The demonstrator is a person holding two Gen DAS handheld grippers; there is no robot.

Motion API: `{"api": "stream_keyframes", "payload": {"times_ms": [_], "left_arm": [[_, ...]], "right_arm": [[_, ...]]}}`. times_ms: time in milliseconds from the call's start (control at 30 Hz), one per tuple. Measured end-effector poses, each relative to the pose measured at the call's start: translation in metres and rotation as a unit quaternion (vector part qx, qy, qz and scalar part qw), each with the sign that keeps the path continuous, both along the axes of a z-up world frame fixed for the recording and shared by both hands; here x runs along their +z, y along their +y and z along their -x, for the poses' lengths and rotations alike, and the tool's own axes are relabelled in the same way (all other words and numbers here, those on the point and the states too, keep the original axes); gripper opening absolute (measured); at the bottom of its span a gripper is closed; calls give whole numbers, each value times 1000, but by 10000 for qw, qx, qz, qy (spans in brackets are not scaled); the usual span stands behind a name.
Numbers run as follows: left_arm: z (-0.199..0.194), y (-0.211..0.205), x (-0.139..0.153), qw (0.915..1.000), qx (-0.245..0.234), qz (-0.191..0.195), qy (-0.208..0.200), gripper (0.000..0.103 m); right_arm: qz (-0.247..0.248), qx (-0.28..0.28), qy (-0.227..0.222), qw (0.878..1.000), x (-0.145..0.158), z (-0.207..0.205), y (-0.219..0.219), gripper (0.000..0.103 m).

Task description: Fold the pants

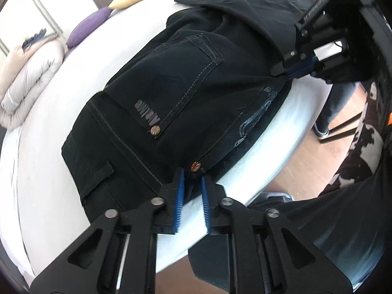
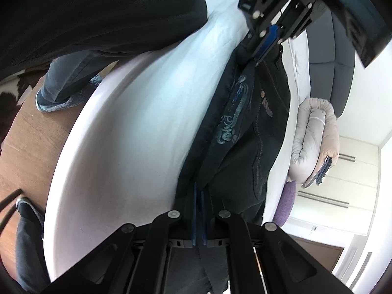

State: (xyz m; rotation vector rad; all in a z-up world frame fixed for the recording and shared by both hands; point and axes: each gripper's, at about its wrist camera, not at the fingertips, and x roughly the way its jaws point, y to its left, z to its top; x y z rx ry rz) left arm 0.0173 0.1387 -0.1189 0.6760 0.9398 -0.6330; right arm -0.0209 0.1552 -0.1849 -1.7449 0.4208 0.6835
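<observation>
Black pants (image 1: 171,93) lie folded lengthwise on a white bed (image 1: 49,171), back pocket up, near the bed's edge. My left gripper (image 1: 192,178) is at the waistband corner by a copper rivet, its blue pads close around a bit of the fabric. My right gripper (image 1: 279,69) is shut on the pants' edge farther along. In the right wrist view my right gripper (image 2: 199,191) pinches the dark fabric (image 2: 245,127), and the left gripper (image 2: 259,46) holds the far end.
A rolled pale duvet (image 1: 27,83) and purple and cream pillows (image 1: 90,24) lie at the bed's far side. The wooden floor (image 1: 306,154) and a person's legs and shoes (image 2: 56,98) are beside the bed edge.
</observation>
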Motion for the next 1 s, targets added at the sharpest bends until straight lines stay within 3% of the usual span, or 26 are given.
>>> {"api": "stream_keyframes", "payload": {"times_ms": [133,200,333,433,533,600,633,667,700,733,767,867,967,1000], "left_arm": [[5,8,18,9996,145,86,247,15],[2,14,33,9984,345,377,233,15],[-22,6,52,9879,865,1254,278,15],[-45,-17,37,9830,1162,1363,394,15],[-73,-38,-7,9697,1642,1472,1050,15],[-75,-42,-16,9653,1809,1640,923,15],[-77,-43,-17,9646,1842,1642,929,15],[-78,-43,-17,9643,1853,1639,941,15],[-78,-43,-17,9638,1869,1646,954,15],[-79,-42,-17,9629,1888,1669,962,15],[-80,-42,-18,9620,1905,1704,964,15],[-81,-37,-21,9570,2006,1842,1000,15],[-82,-31,-23,9521,2119,1977,973,15],[-77,-27,-26,9517,2143,1991,930,15]], "right_arm": [[-79,-125,9,9999,-1,-2,5,7],[-109,-175,-15,9998,-2,-2,5,7],[-175,-272,-82,9994,-5,-3,8,7],[-429,-487,-87,9979,-3,-5,9,7],[-721,-620,-198,9953,-1,-3,4,7],[-1046,-787,-258,9911,5,-3,-1,13],[-1234,-872,-274,9881,10,-2,-4,26],[-1571,-1008,-311,9819,20,-2,-10,49],[-1962,-1160,-323,9732,33,-4,-16,60],[-2290,-1294,-167,9646,45,-5,-22,82],[-2745,-1469,204,9501,62,-8,-31,93],[-3873,-2264,797,8901,107,-40,-64,92],[-4814,-3340,1081,8032,146,-110,-115,91],[-5060,-3732,1143,7692,155,-136,-133,91]]}}
